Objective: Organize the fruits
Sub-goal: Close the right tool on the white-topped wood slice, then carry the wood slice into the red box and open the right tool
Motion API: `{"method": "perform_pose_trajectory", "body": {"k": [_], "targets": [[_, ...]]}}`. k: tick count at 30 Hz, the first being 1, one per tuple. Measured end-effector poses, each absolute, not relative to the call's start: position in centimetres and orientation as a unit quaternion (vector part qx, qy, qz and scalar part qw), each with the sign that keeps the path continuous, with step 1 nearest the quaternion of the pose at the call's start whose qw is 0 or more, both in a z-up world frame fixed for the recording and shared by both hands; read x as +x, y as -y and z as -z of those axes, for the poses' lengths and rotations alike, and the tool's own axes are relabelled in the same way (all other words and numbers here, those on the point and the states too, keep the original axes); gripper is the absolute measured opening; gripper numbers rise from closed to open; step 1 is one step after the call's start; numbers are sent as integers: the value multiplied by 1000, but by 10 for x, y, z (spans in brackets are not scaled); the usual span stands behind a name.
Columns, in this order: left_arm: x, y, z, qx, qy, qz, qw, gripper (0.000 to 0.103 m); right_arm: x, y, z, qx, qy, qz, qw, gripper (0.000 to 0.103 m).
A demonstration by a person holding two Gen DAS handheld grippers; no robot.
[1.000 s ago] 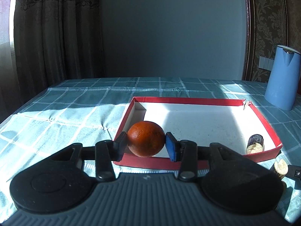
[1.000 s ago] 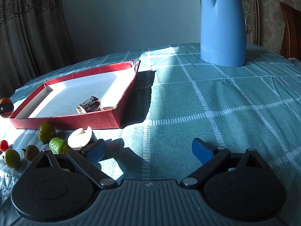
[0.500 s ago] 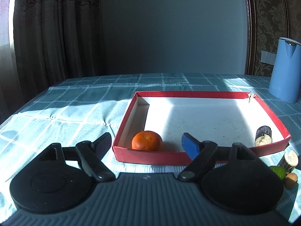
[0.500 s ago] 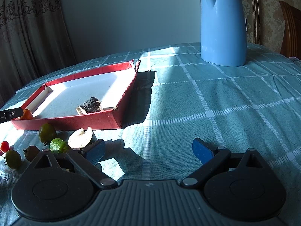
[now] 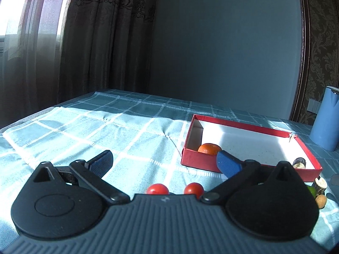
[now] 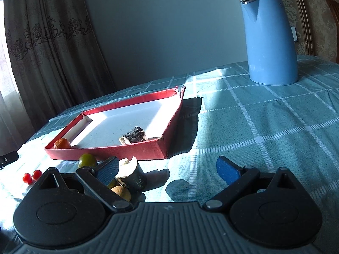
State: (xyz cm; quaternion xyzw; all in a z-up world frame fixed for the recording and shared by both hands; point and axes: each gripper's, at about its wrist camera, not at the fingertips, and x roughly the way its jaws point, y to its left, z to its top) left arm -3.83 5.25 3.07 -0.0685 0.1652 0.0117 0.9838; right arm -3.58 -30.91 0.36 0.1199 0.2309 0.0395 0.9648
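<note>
**Item: two cherry tomatoes, loose, just ahead of left jaws**

- Left gripper (image 5: 164, 162): jaws spread wide, nothing between them. Hangs low over the tabletop (image 5: 89, 131).
- Cherry tomatoes (image 5: 157, 189): pair side by side on the cloth, directly in front of and below the left jaws, roughly centred in the gap, partly hidden by the gripper body. Round, so no long axis to align with. Also seen from right wrist view, far left.
- Right gripper (image 6: 167, 167): jaws released, empty. Nearest things: cut wood-like piece (image 6: 131, 175), brown nut-like ball (image 6: 120, 191), green fruit (image 6: 87, 160), all by its left finger.
- Red tray (image 5: 197, 162): holds orange (image 5: 209, 148) in its near-left corner, plus a bark-like piece (image 6: 134, 137) near the opposite end.
- Blue kettle (image 6: 270, 42): well apart, not involved.

Judgement: left hand is much nearer the tomatoes; likely next is a short drop fwd/down to close on one, then carry right to tray. Tomatoes sit close together, so the jaws may nudge the second.
</note>
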Motion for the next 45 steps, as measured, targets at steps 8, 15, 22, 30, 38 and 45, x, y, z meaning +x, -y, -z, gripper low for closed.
{"method": "perform_pose_trajectory", "body": {"k": [8, 15, 22, 30, 38, 45], "targets": [[-44, -46, -30, -46, -157, 4, 987, 103, -32, 283, -6, 53, -239, -73, 967, 61], [-42, -47, -30, -49, -155, 6, 987, 103, -33, 271, -7, 30, -235, -93, 967, 59], [-42, -48, -30, -50, -158, 8, 986, 103, -21, 268, -3, 33, -257, -97, 961, 52], [-40, -49, -29, -54, -163, 10, 985, 103, -17, 279, 0, 78, -268, -118, 953, 35], [-40, -49, -29, -55, -167, 11, 984, 103, -23, 280, -10, 93, -244, -118, 958, 35], [-40, -48, -29, -53, -167, 12, 984, 103, 3, 286, -45, 80, -212, -97, 969, 35]]}}
